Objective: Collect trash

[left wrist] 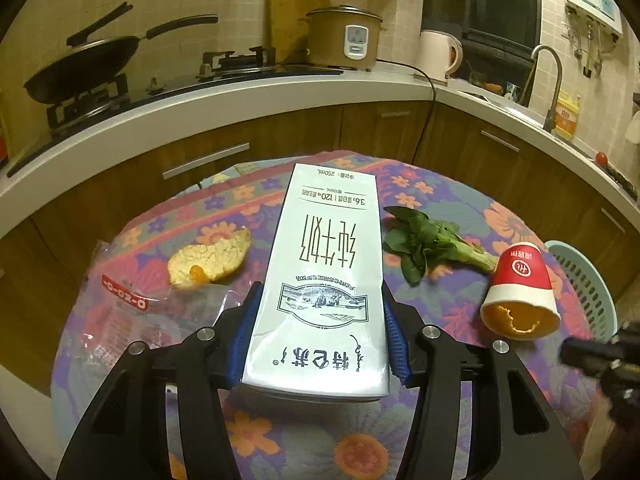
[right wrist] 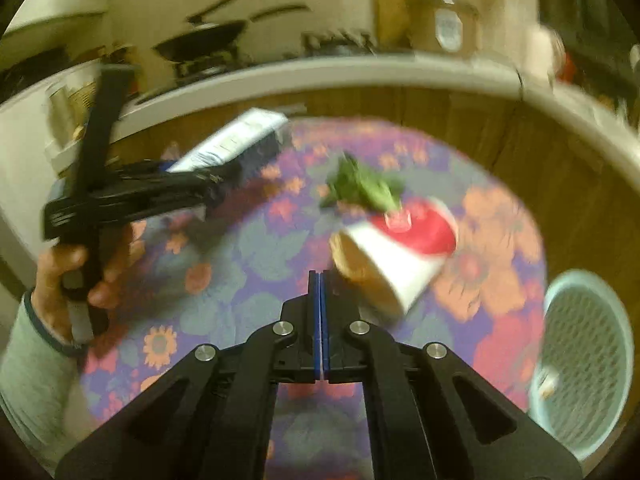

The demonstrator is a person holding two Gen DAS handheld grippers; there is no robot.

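Observation:
My left gripper (left wrist: 320, 332) is shut on a silver-white milk carton (left wrist: 324, 280) and holds it above the round flowered table (left wrist: 460, 200). In the right wrist view the carton (right wrist: 236, 140) and the left gripper (right wrist: 192, 172) show at the upper left. On the table lie an orange peel (left wrist: 208, 258), a clear plastic wrapper (left wrist: 124, 308), a leafy green (left wrist: 432, 244) and a tipped red-and-white paper cup (left wrist: 520, 292). My right gripper (right wrist: 320, 280) is shut and empty, just left of the cup (right wrist: 396, 256). The right wrist view is blurred.
A pale green mesh basket (right wrist: 584, 364) stands on the floor right of the table, with a small scrap inside. Behind the table run wooden cabinets and a white counter (left wrist: 280, 92) with a stove, pan, rice cooker, kettle and sink.

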